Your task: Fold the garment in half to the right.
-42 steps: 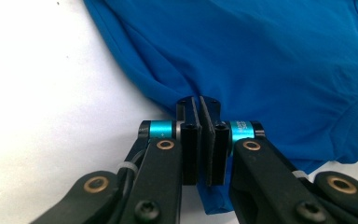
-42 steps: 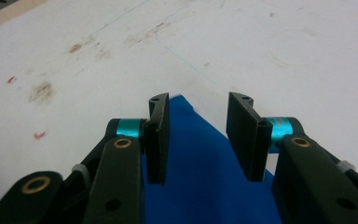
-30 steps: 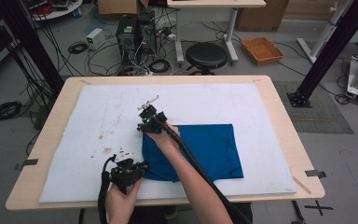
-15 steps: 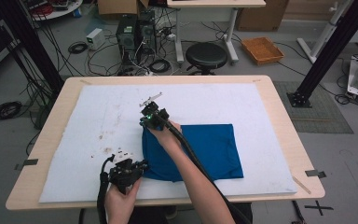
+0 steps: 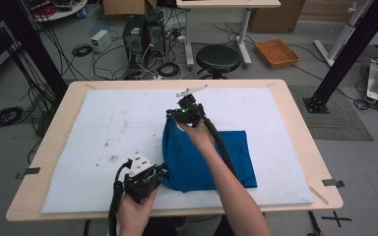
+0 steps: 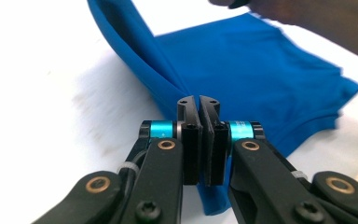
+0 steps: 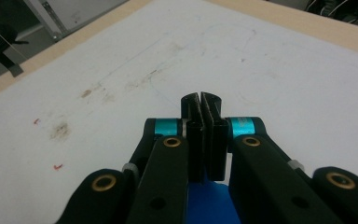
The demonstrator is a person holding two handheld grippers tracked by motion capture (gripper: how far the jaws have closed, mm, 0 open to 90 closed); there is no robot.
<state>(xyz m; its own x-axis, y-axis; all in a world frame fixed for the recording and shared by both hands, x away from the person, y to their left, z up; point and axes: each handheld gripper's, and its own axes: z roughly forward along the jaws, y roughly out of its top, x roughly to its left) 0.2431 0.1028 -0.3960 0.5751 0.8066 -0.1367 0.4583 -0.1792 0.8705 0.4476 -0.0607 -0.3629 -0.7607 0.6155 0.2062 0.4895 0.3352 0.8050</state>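
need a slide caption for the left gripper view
Left gripper shut on the folded blue cloth, lifting its edge off the white table cover.

surface: wooden table (image 5: 295, 128) | on it: stained white mat (image 5: 103, 132) | on mat: blue cloth (image 5: 197, 162), probably folded

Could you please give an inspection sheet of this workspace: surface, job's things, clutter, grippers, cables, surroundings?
Surface: wooden table under a white mat with brown stains.
Job's things: blue cloth, folded, its left edge lifted off the mat.
Clutter: nothing seen on the mat.
Grippers: left gripper shut on the cloth's near corner; right gripper shut on its far corner, blue fabric below the jaws.
Cables: black cable trails along the right forearm; loose cables on the floor.
Surroundings: black stool, computer tower, orange tray.
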